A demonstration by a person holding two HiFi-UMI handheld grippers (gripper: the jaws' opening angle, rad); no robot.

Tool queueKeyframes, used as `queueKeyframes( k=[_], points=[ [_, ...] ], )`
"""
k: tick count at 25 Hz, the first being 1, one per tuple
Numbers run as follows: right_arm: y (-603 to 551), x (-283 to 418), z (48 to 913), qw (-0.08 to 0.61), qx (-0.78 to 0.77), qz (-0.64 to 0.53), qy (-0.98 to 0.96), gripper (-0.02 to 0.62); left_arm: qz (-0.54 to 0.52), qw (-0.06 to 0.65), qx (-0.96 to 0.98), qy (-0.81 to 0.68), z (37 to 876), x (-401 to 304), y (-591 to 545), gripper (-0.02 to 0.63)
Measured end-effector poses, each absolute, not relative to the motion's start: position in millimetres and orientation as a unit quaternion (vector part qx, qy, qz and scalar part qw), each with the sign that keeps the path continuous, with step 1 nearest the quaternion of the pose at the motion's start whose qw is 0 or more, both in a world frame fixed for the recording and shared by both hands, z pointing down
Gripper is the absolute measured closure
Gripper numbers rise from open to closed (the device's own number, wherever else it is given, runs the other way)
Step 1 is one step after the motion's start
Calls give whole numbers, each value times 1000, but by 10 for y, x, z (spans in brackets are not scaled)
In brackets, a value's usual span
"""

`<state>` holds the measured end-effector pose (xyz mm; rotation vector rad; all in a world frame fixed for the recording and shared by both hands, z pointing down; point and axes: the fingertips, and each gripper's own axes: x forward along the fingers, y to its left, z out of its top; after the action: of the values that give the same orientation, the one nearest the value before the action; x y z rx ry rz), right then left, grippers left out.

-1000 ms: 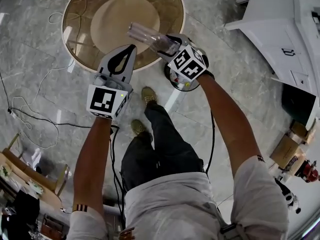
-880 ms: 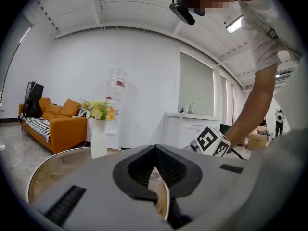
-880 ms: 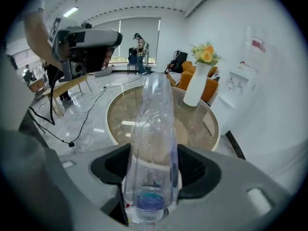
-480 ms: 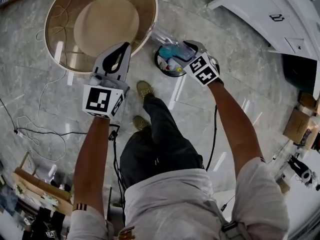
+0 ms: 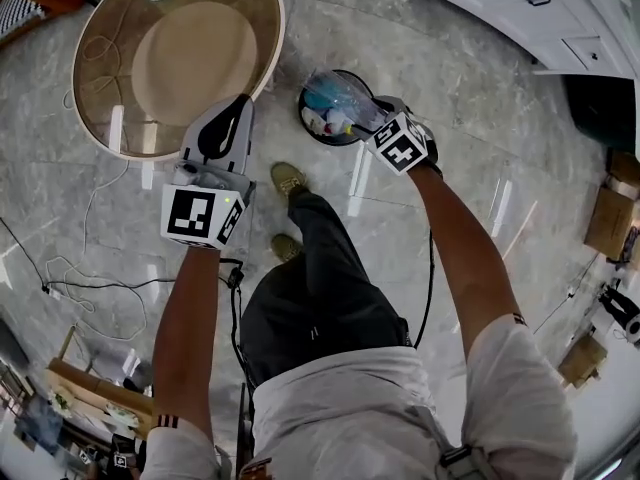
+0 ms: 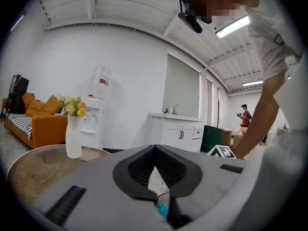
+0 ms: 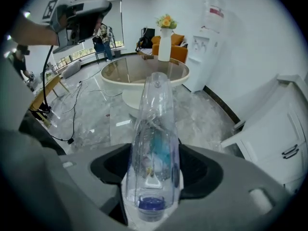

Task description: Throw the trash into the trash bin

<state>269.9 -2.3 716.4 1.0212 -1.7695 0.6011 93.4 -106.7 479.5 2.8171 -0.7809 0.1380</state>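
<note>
Right tool point(image 5: 372, 120) – clamped on a clear plastic bottle point(image 7: 155, 119), cap end nearest the tool's camera, body pressed betw. both pads; the bottle is not yet dropped. In the head view, tool & bottle are pointed steeply down, directly over the round black trash bin point(image 5: 306, 126), which is set on the grey marble floor point(image 5: 480, 168) just beside a round glass worktop point(image 5: 110, 108); mixed rubbish point(image 5: 318, 120) is seen inside the bin. Left tool point(image 6: 155, 147) – jaws brought together, tips touching, nothing gripped, held approx. level near the worktop's edge. A white vase point(image 6: 73, 136) w/ flowers is seen upright on the worktop.
</note>
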Motion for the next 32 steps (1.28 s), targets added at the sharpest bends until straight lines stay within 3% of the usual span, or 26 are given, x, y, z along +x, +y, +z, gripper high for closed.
queueKeyframes(
  k=[13, 20, 24, 28, 32],
  points=[
    [-29, 2958, 7386, 526, 416, 249, -699, 281, 66, 113, 956, -264, 4925, 1018, -1056, 607],
    [-269, 2750, 7119, 443, 450, 243, -736, 298, 60, 110, 955, -269, 4885, 999, -1073, 607],
    [-481, 2520, 6712, 376, 467, 215, -771, 400, 58, 109, 953, -277, 4773, 939, -1054, 607],
    [-723, 2306, 6193, 312, 488, 171, -797, 579, 52, 101, 952, -286, 4618, 855, -1048, 607],
    [-913, 2004, 5691, 260, 487, 141, -822, 594, 55, 94, 950, -293, 4456, 726, -1062, 607]
  ],
)
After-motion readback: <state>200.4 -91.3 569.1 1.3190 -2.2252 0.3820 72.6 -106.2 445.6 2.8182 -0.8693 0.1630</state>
